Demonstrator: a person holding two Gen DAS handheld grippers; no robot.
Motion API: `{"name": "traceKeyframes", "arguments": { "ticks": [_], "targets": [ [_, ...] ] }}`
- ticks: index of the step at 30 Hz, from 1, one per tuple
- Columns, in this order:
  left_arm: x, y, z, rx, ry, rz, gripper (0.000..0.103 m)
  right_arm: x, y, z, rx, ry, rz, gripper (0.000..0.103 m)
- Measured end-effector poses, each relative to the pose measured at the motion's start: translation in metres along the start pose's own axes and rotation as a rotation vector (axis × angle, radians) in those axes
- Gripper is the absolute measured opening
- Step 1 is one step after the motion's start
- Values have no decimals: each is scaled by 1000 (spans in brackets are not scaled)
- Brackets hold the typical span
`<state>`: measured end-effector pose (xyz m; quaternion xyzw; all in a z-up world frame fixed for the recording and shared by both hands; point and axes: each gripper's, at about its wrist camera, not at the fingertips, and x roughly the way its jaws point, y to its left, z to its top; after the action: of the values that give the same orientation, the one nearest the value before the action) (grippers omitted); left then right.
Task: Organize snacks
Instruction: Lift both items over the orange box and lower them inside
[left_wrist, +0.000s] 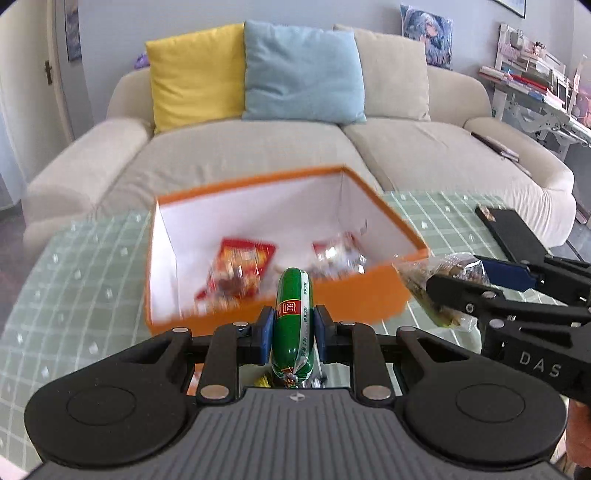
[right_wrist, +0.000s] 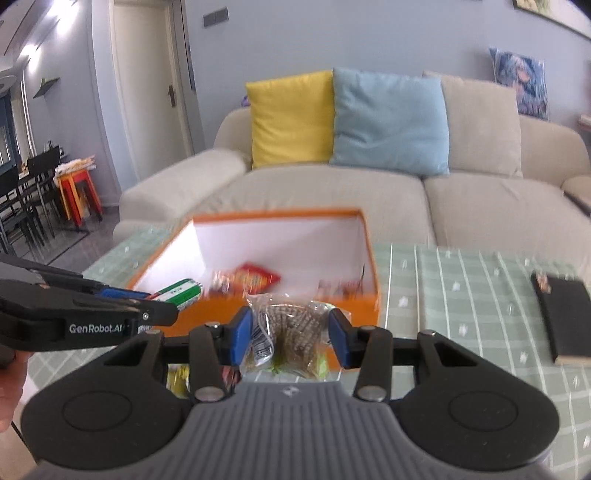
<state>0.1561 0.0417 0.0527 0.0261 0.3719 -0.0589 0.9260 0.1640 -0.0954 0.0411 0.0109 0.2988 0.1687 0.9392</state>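
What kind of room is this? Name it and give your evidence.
Most likely a home living room: a beige sofa with coloured cushions, a coffee table before it, and a dining area beyond.

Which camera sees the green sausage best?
The left wrist view: the green sausage stands centered and sharp between the left tongs, label readable. The right wrist view catches only its blurry tip at the left, near the orange box.

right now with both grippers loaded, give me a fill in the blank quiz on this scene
1. The left gripper is shut on a ____ plastic-wrapped sausage.
2. The right gripper holds a clear crinkly snack bag in front of the ____ cardboard box.
3. The red snack packet lies ____ that box.

Missing: green; orange; inside
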Motion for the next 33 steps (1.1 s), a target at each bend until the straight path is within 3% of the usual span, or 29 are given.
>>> {"name": "traceKeyframes", "arguments": {
  "ticks": [7, 12, 19, 33],
  "targets": [
    [12, 3, 39, 37, -37, 23, 25, 24, 0, 49, -26, -32, -4, 43],
    [37, 13, 52, 31, -1, 35, 25, 55, 6, 67, -71, 0, -16, 42],
    [81, 29, 58, -6, 94, 76, 25, 105, 13, 71, -130, 94, -55, 42],
    [140, 34, 42, 63, 255, 129, 25, 177, 12, 58, -199, 326, -127, 43]
  ]
}}
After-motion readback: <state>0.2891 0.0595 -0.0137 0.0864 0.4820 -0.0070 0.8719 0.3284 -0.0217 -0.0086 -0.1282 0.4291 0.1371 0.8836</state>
